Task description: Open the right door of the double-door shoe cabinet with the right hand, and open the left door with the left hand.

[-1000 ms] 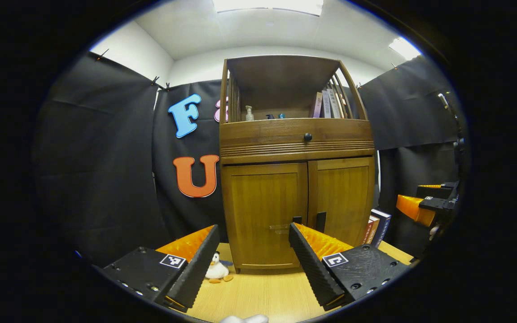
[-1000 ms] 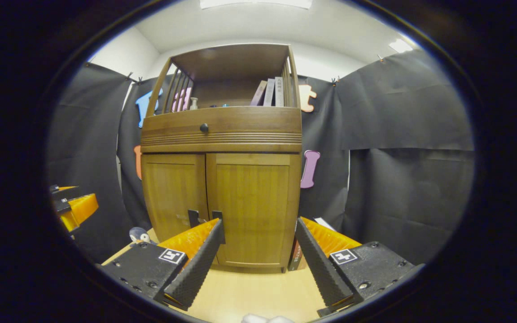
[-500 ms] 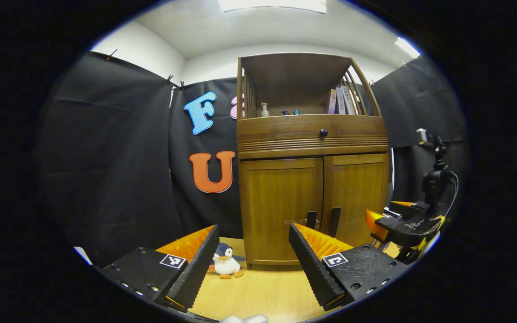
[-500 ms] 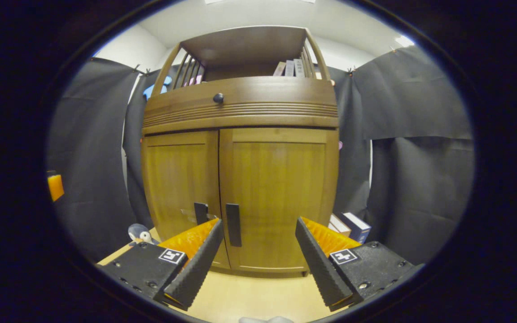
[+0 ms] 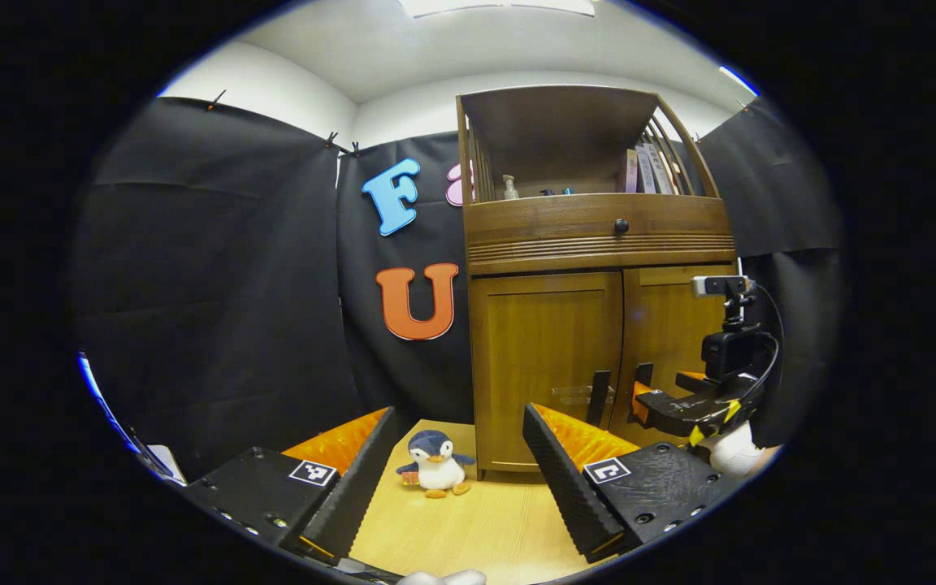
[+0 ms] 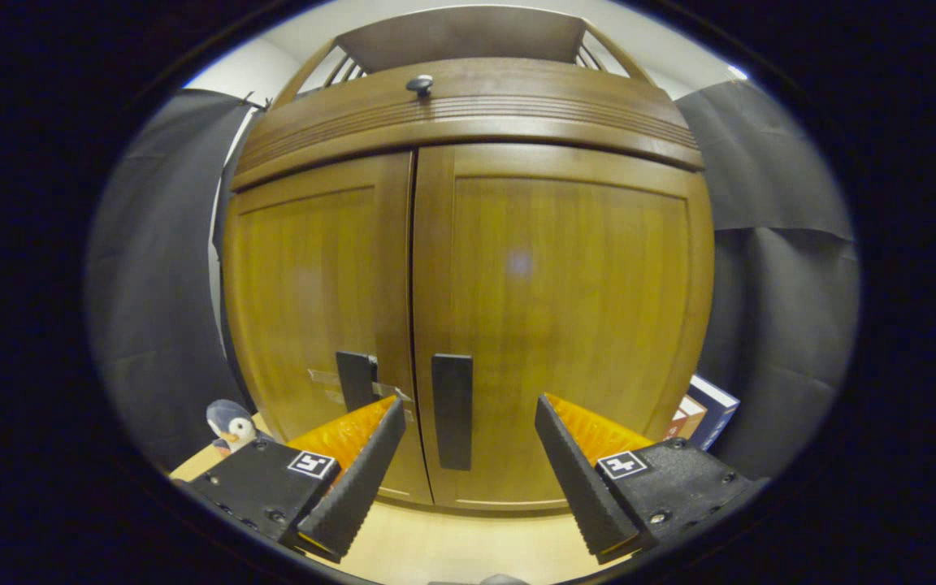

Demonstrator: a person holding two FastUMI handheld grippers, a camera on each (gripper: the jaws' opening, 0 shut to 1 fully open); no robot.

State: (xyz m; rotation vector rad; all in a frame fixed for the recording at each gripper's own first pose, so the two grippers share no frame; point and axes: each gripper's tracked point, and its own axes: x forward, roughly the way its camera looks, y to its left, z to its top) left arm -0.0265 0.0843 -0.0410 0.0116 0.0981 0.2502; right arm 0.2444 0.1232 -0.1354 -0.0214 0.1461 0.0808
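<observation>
With the right gripper [image 6: 464, 455] jaws spread before the closed right door [image 6: 557, 325], centre them on its vertical handle [image 6: 452, 410] at lower centre, then pinch and pull outward.
</observation>
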